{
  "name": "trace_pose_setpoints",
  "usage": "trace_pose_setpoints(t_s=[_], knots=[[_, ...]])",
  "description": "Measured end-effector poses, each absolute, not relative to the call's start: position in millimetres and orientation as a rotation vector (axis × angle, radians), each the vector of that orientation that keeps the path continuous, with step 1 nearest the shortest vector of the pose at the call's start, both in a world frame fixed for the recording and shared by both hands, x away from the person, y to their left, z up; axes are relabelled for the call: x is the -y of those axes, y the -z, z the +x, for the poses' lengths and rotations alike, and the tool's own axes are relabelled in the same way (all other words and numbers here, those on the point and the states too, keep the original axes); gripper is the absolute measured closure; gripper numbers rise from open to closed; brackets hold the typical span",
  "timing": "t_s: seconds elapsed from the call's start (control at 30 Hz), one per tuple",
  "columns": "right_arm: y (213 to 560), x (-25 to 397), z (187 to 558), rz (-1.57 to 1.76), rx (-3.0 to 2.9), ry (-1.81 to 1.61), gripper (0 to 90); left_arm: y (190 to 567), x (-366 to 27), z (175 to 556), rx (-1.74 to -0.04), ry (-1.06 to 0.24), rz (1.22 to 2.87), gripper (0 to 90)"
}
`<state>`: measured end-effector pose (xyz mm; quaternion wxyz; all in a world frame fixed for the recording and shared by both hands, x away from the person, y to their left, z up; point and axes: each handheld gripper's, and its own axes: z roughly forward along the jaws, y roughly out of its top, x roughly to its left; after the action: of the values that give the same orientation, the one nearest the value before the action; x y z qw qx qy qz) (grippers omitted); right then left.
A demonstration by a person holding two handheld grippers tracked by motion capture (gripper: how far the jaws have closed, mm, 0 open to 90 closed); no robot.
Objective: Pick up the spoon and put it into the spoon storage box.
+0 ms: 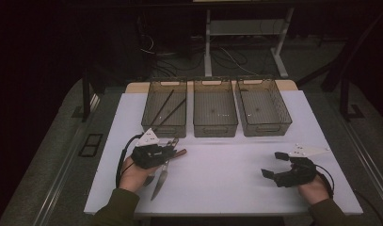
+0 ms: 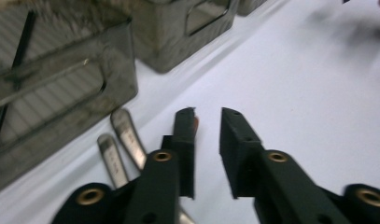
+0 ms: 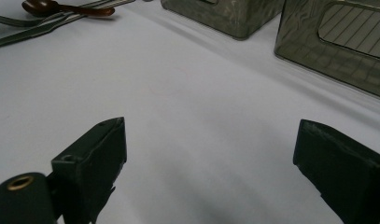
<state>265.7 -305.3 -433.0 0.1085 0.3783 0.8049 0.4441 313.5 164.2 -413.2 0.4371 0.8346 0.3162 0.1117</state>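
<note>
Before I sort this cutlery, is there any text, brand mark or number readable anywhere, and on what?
No text can be read here.
Cutlery handles: faint stamped marks near their ends in the left gripper view, too blurred to read.
Left bin, middle bin, right bin: no labels visible.
White table top: no print.
Left tool and right tool: black, no markings visible.

left black two-jaw tool: jaws narrowly parted, held low | right black two-jaw tool: jaws wide apart, held low
</note>
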Motion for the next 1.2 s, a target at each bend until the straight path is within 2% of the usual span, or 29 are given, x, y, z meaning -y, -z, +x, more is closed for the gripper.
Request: trace_pose_setpoints(t_s=[0.17,0.6,1.2], knots=[[433.1,305.5,266.4,1.111,-2.364,-1.311,9.0,423.2,-170.0,324.7,-0.837,-0.256,2.125,88.8],[433.4,304.6,266.4,1.103,-2.368,-1.317,9.0,435.0,-170.0,334.9,-0.898,-0.239,2.227,88.9],[432.8,305.0,266.1,1.099,-2.365,-1.323,9.0,433.6,-157.7,327.1,-0.774,-0.141,2.298,88.9]])
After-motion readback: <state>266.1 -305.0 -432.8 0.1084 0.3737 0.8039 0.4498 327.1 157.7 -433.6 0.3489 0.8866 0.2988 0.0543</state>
